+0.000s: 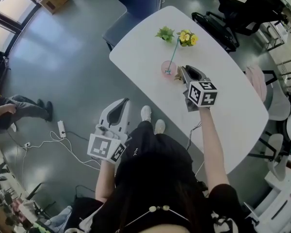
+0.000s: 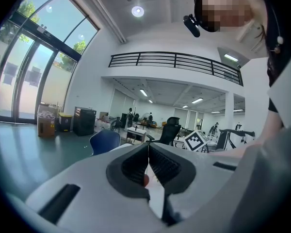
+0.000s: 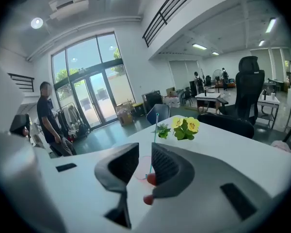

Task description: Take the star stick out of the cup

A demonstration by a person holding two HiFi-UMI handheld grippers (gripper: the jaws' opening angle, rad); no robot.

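A translucent pink cup (image 1: pixel 168 68) stands on the white table (image 1: pixel 233 106), near its left edge. A thin teal star stick (image 1: pixel 174 54) leans out of the cup toward the flowers. My right gripper (image 1: pixel 181 69) hovers just right of the cup, its jaws a narrow gap apart and holding nothing. In the right gripper view the cup (image 3: pixel 141 167) and the stick (image 3: pixel 153 144) show through the gap of the right gripper (image 3: pixel 145 150). My left gripper (image 1: pixel 126 101) hangs off the table over the floor, shut and empty; the left gripper view shows the left gripper (image 2: pixel 148 147) with jaws touching.
A small green plant (image 1: pixel 165 33) and yellow flowers (image 1: pixel 187 38) sit just beyond the cup. A blue chair (image 1: pixel 136 4) stands at the table's far end, and black office chairs (image 1: pixel 218 25) on its right. A person (image 1: pixel 12 111) and cables (image 1: pixel 63 135) are on the floor at the left.
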